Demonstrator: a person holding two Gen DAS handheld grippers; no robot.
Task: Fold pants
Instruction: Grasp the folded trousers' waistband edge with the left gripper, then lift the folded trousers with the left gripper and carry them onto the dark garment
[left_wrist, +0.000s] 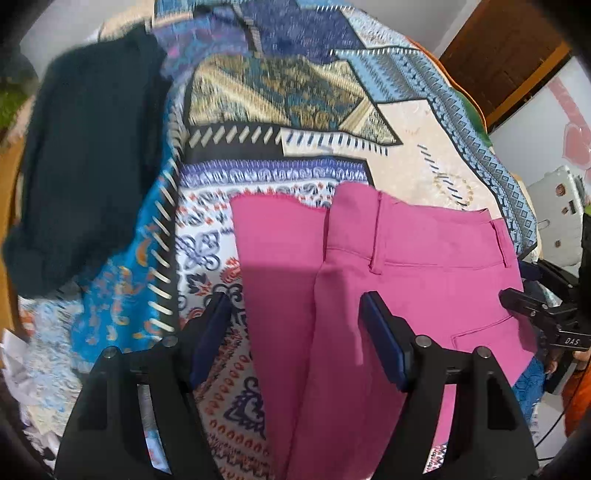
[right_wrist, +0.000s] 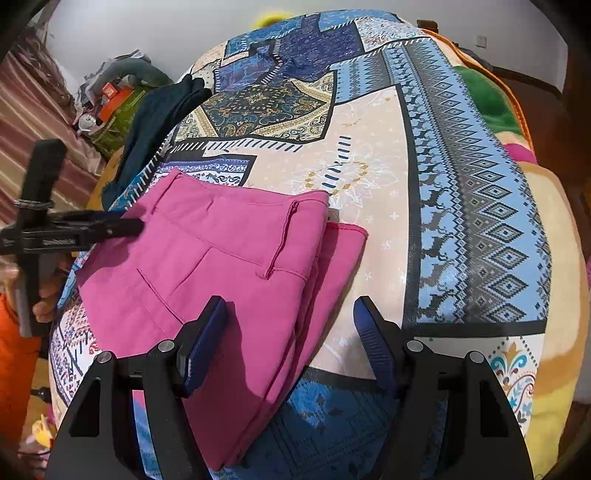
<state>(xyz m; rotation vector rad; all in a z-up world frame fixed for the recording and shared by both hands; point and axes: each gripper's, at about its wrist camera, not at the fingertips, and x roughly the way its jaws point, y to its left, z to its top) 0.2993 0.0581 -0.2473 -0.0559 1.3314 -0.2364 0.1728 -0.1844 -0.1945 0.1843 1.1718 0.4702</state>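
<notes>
Pink pants (left_wrist: 388, 280) lie folded on the patterned bedspread (left_wrist: 295, 110), waistband toward the far side. My left gripper (left_wrist: 295, 306) is open and empty, its fingers hovering above the pants' left part. The right wrist view shows the same pants (right_wrist: 207, 258) as a folded stack, with a lower layer sticking out at the right. My right gripper (right_wrist: 290, 310) is open and empty above the pants' near right edge. Each gripper shows in the other's view: the right one (left_wrist: 535, 314) at the pants' right edge, the left one (right_wrist: 74, 229) at their left edge.
A dark teal garment (left_wrist: 88, 166) lies on the bedspread's left side, also seen in the right wrist view (right_wrist: 162, 122). A green and yellow blanket (right_wrist: 491, 103) lies along the bed's far right edge. Clutter (right_wrist: 110, 96) sits beyond the bed at the left.
</notes>
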